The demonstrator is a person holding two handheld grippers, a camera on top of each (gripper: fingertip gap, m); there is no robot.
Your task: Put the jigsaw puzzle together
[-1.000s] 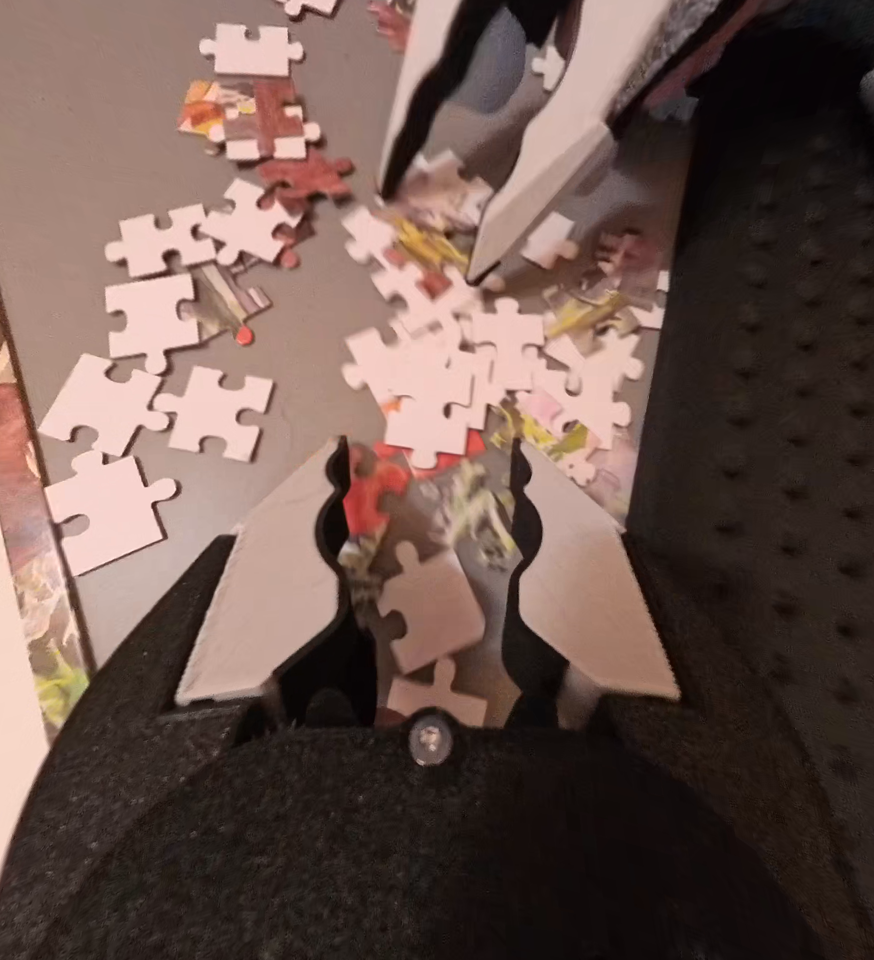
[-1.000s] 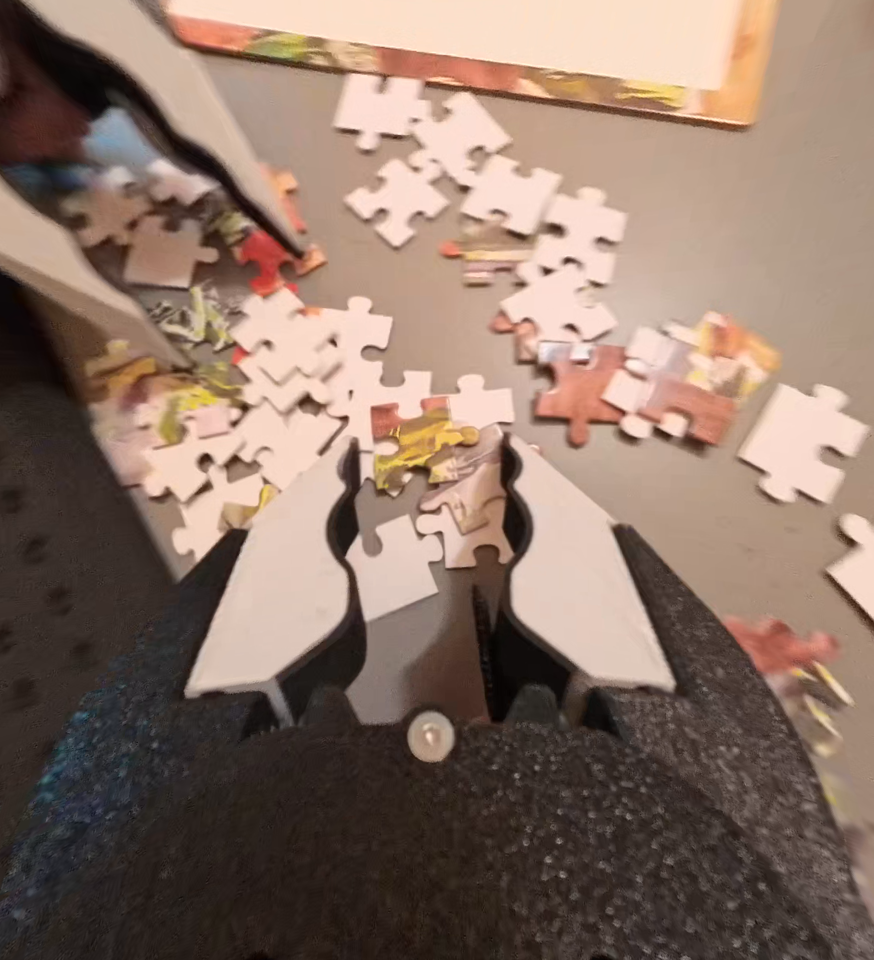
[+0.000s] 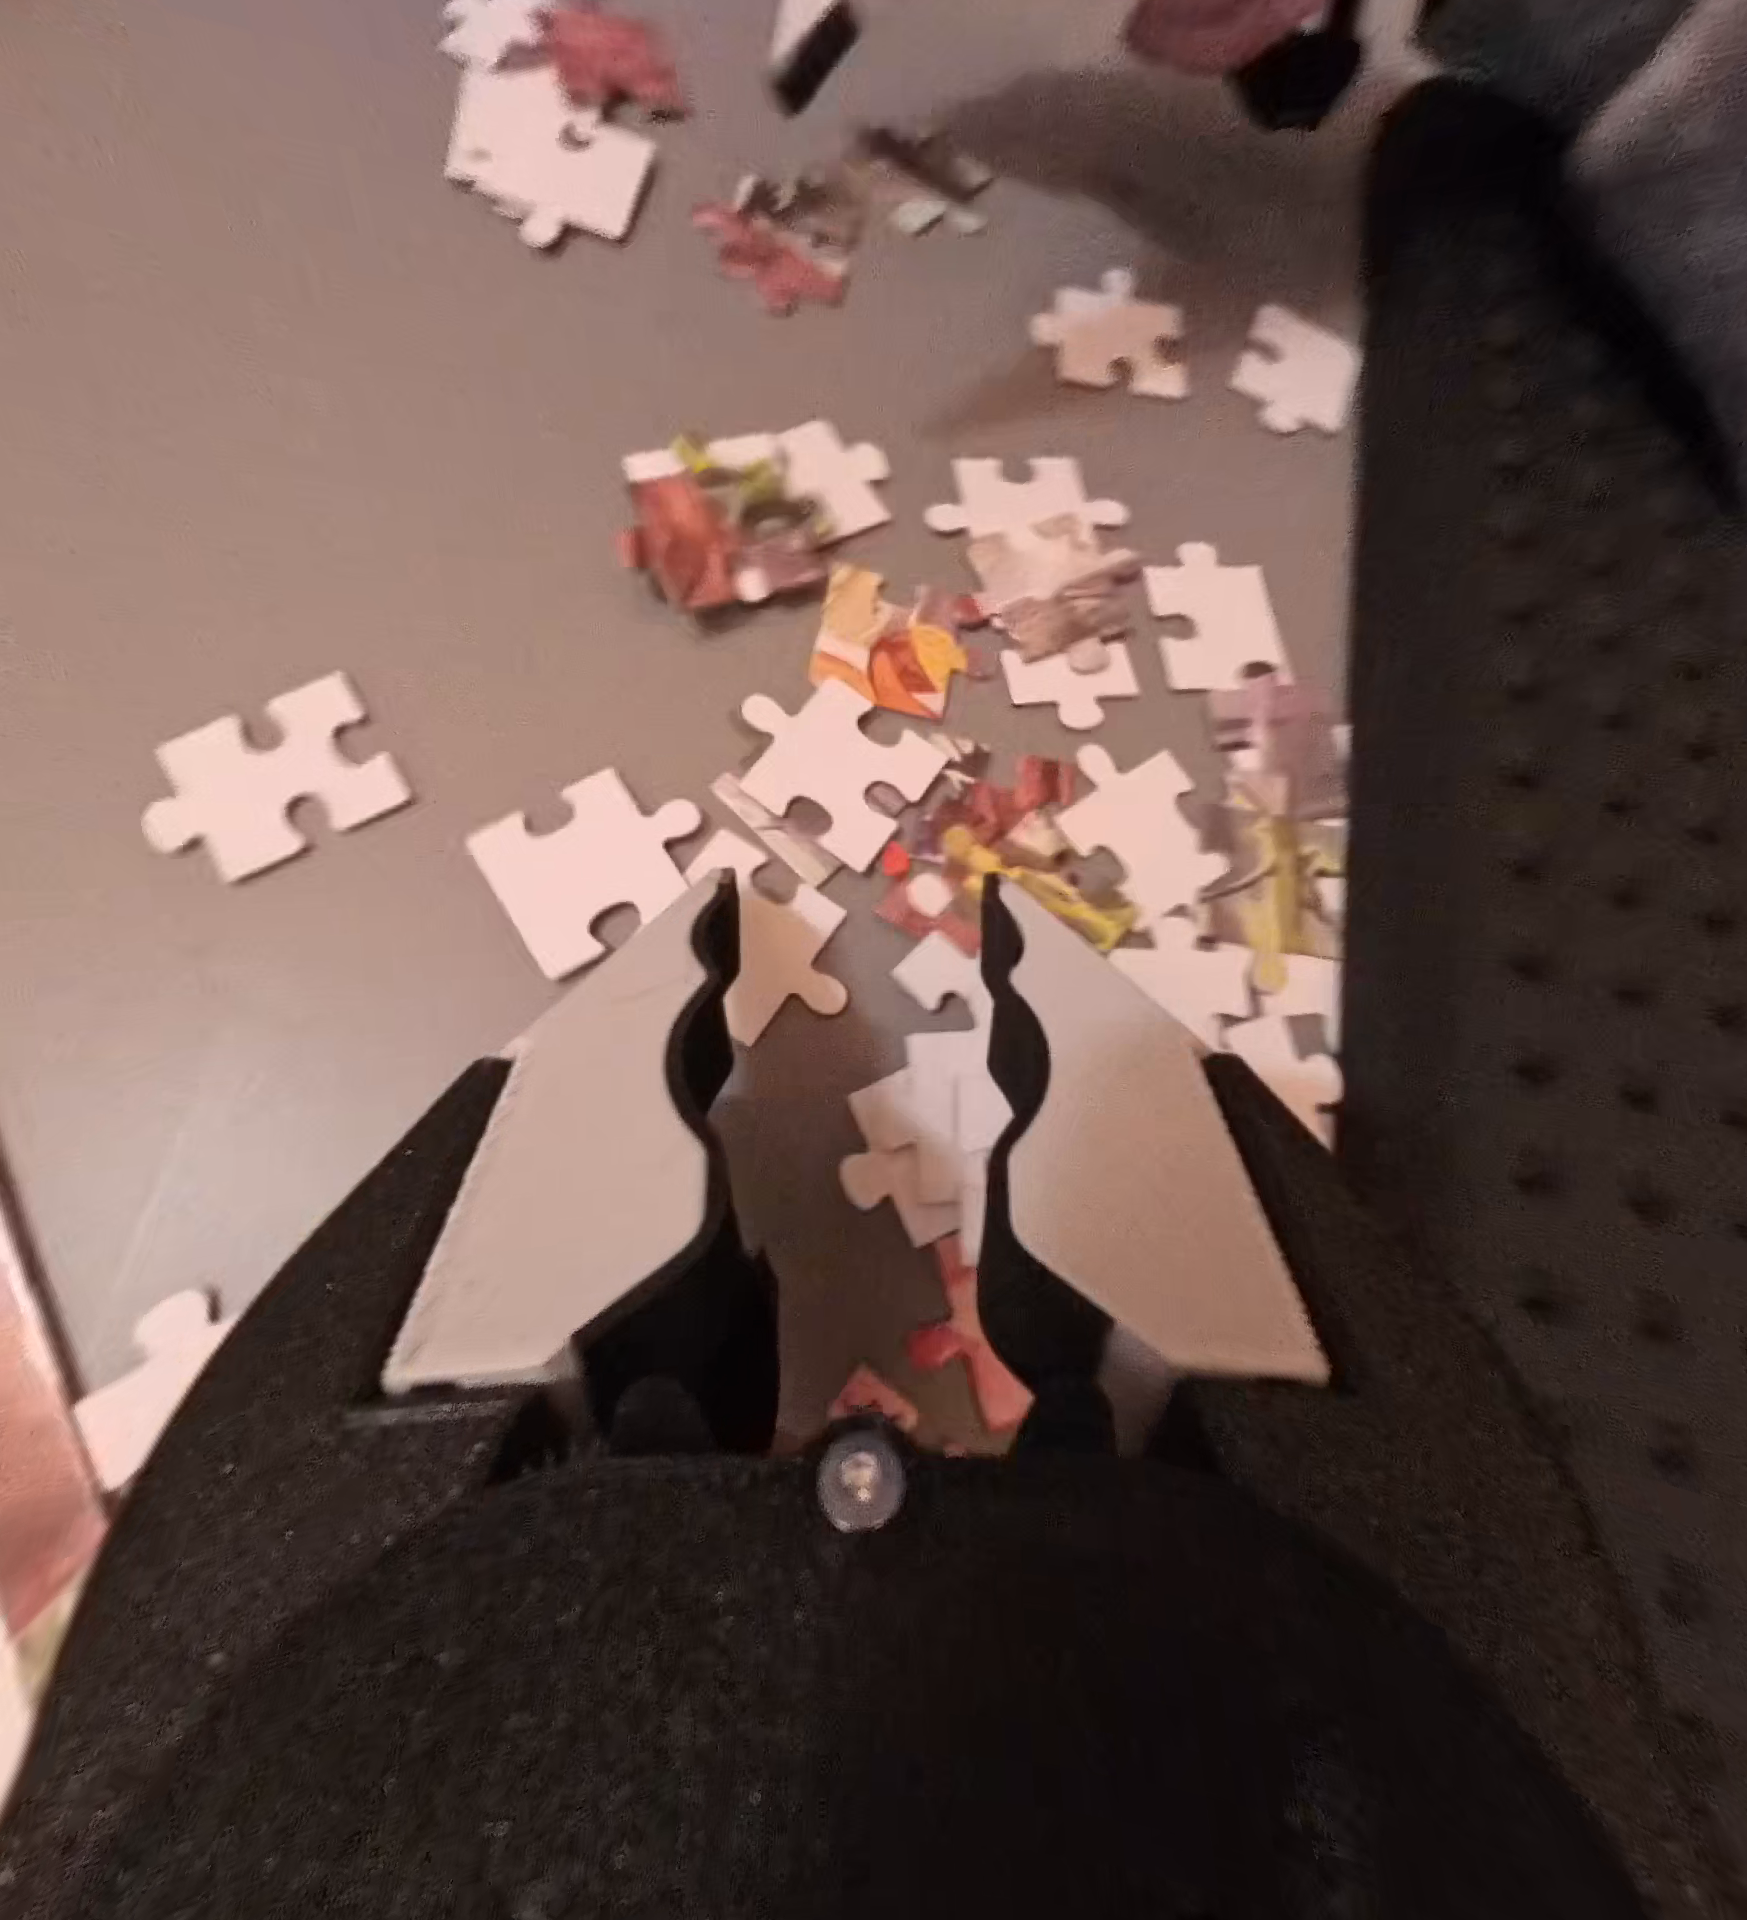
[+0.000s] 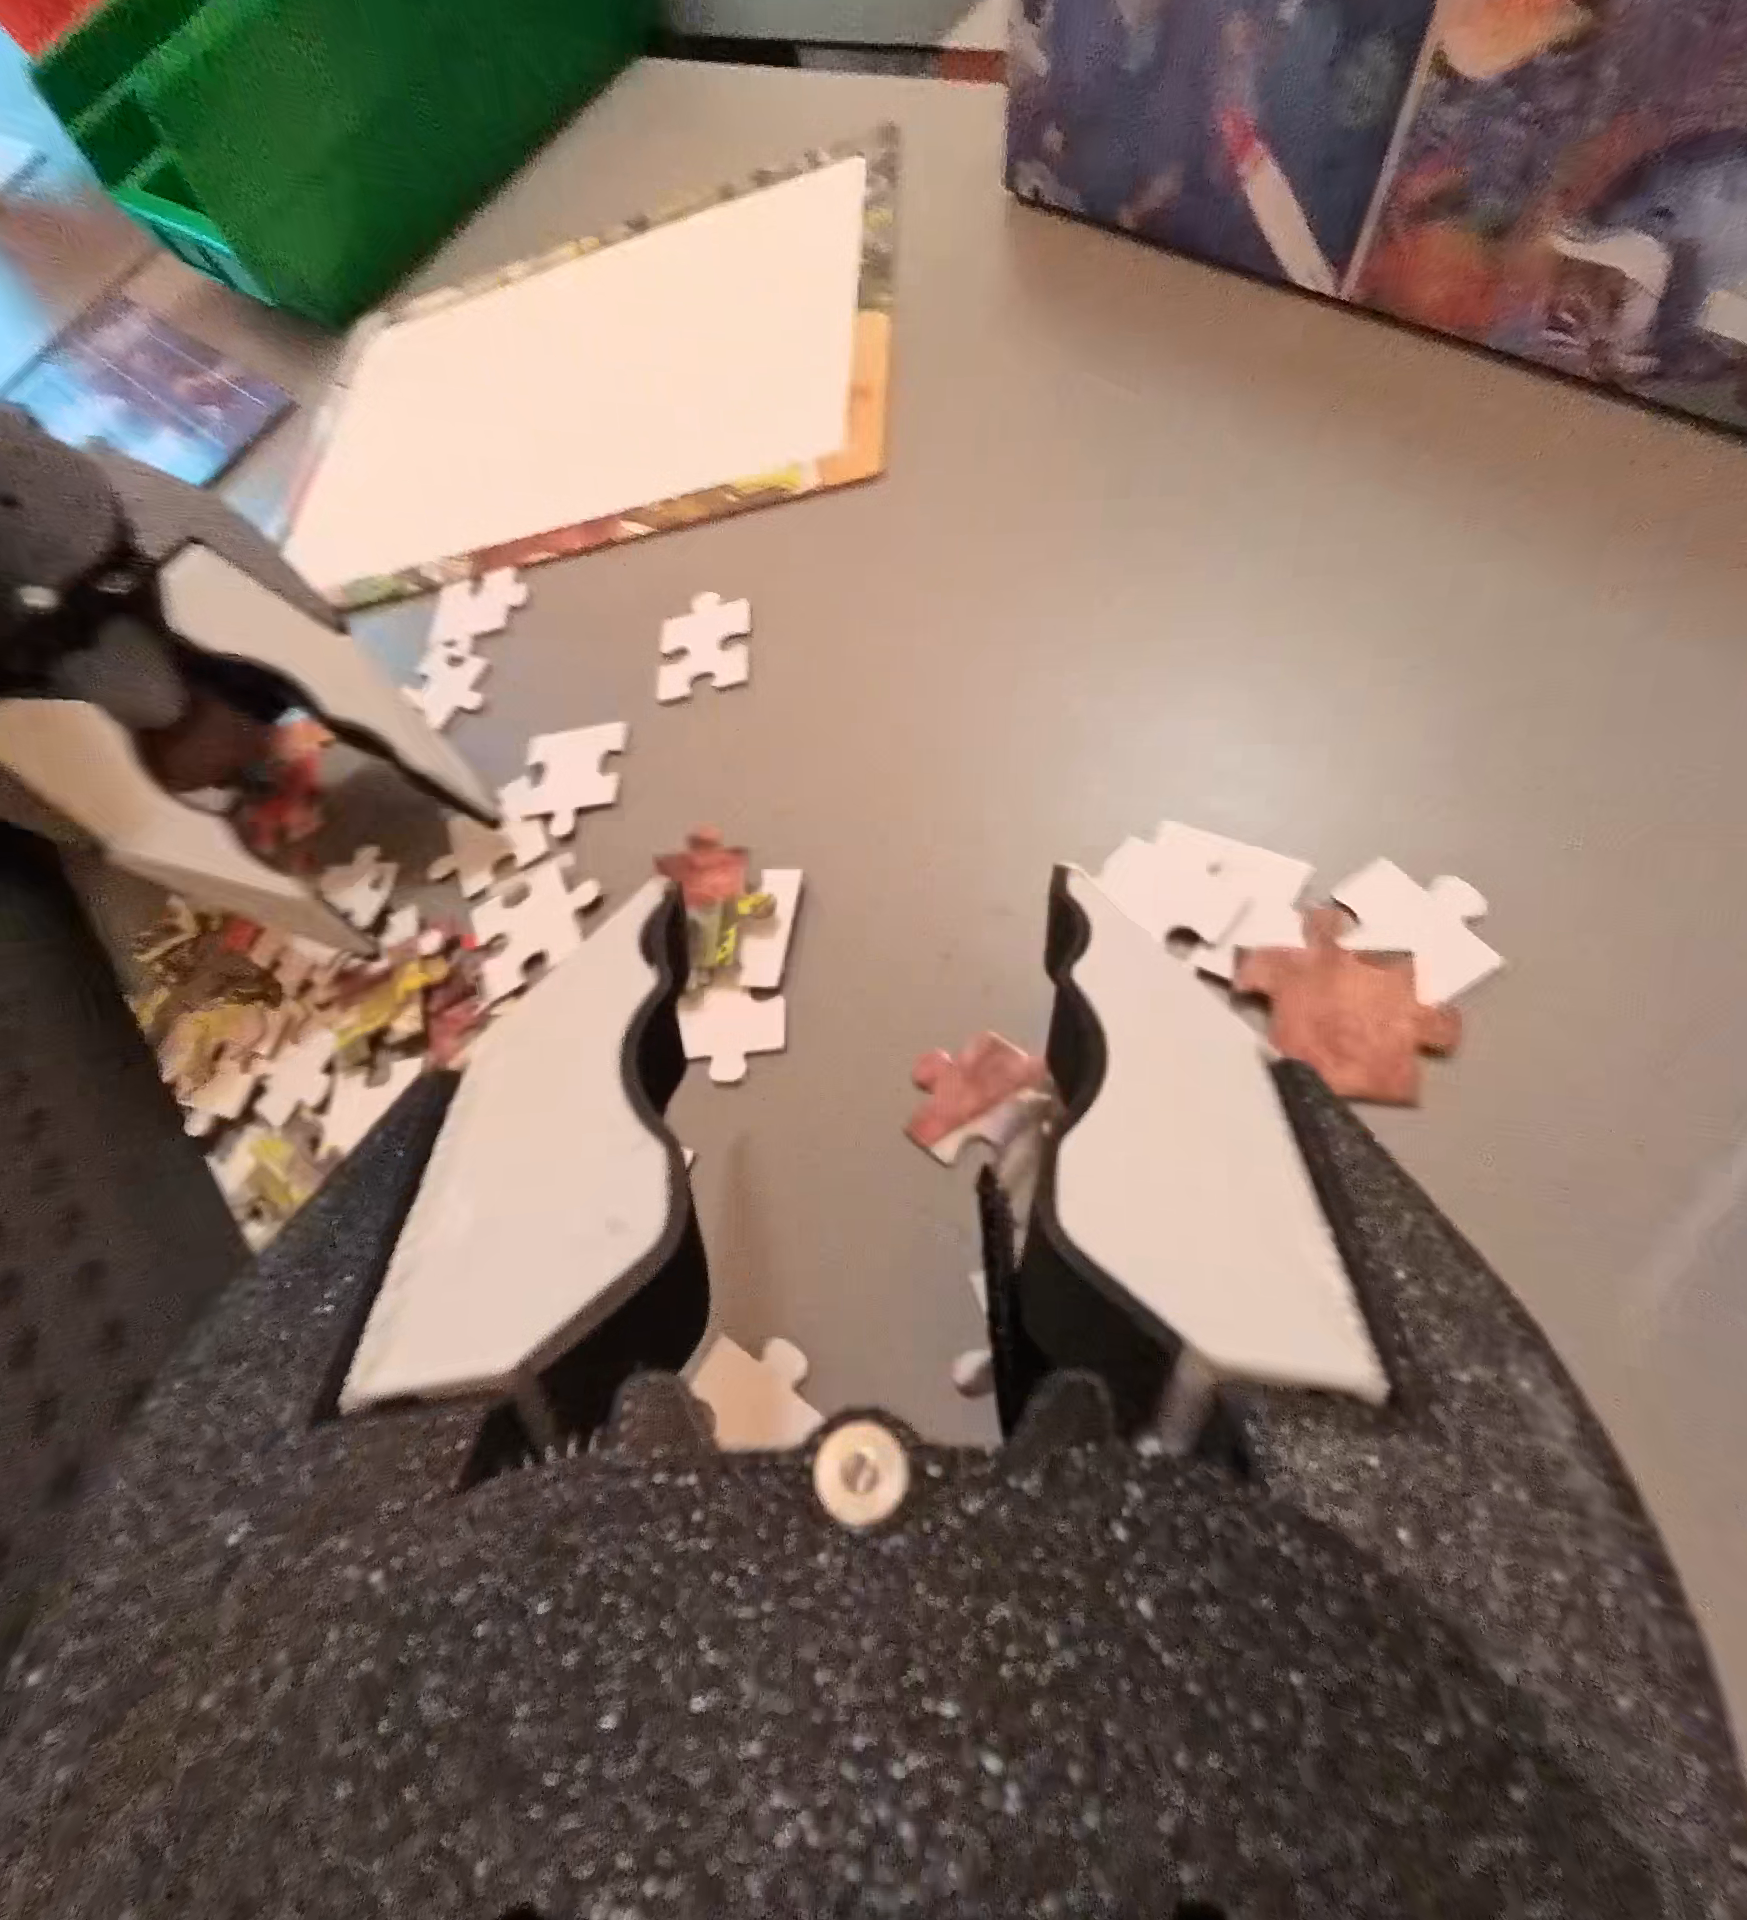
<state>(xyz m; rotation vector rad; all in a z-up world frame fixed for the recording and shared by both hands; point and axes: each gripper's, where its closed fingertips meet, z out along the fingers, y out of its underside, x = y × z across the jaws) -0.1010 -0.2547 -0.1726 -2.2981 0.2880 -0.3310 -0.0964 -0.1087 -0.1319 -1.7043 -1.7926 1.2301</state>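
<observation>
My left claw [image 3: 858, 883] is spread and holds nothing; it hangs over the loose puzzle pieces [image 3: 827, 769] on the grey counter [image 3: 225, 416], most of them white side up. My right claw [image 4: 858, 883] is spread wider, also with nothing in it, and a brown piece [image 4: 973, 1091] lies just at its right finger. Only the right wrist view shows the puzzle board [image 4: 599, 374] at 11 o'clock, the green bin [image 4: 349, 135] and the painted box [image 4: 1471, 177] at 1 o'clock.
</observation>
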